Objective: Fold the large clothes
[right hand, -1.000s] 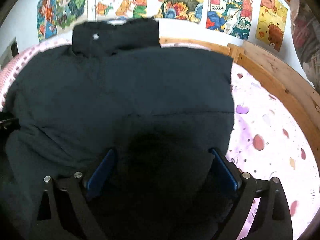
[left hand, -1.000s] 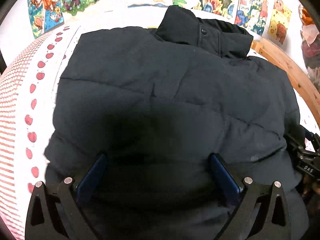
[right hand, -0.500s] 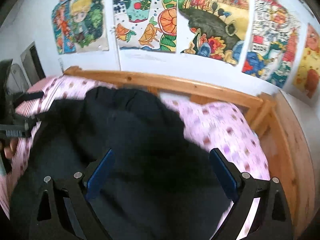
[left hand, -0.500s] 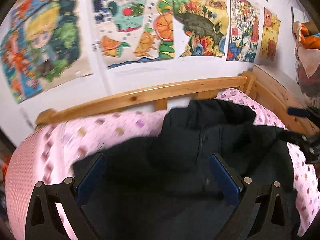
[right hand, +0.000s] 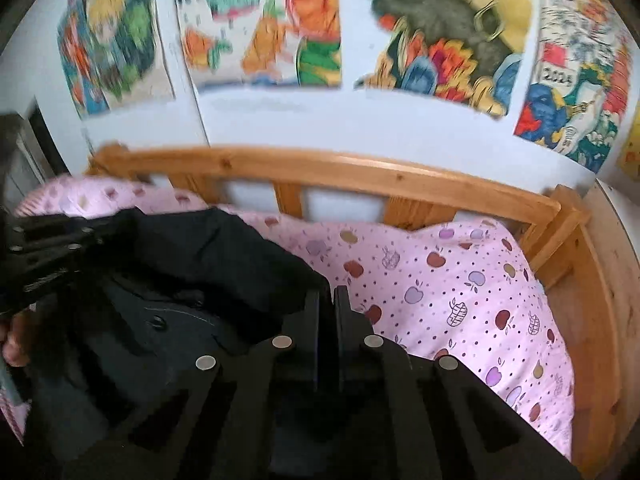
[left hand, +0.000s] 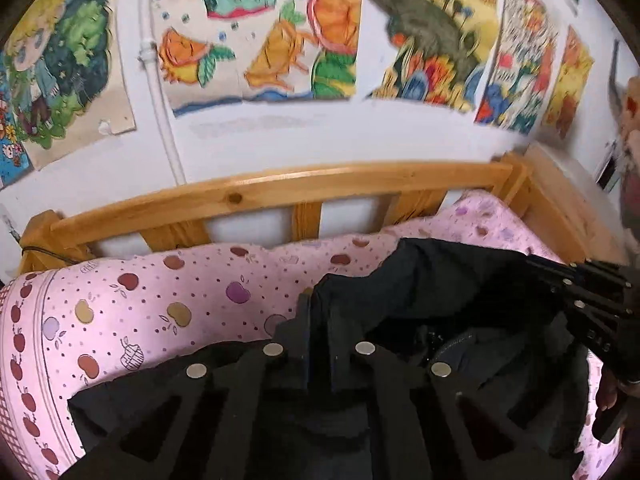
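Note:
A black padded jacket (left hand: pixel 432 292) lies on the pink apple-print bed (left hand: pixel 160 296); it also shows in the right wrist view (right hand: pixel 208 264). My left gripper (left hand: pixel 318 304) is shut on the jacket's left edge, with dark cloth pinched between its fingers. My right gripper (right hand: pixel 327 300) is shut on the jacket's right edge. Each gripper shows in the other's view: the right one (left hand: pixel 588 292) at far right, the left one (right hand: pixel 44 252) at far left. The jacket hangs slack between them, with its collar and inner lining showing.
A wooden bed rail (left hand: pixel 280 188) runs along the far side, with a wooden side board (right hand: pixel 600 280) at the right. Colourful posters (left hand: pixel 260 32) cover the white wall behind. The pink sheet (right hand: pixel 460 288) lies bare beyond the jacket.
Both grippers were open over the flat jacket. They have since shut on its edges and moved toward the bed rail, bunching up the jacket's far part.

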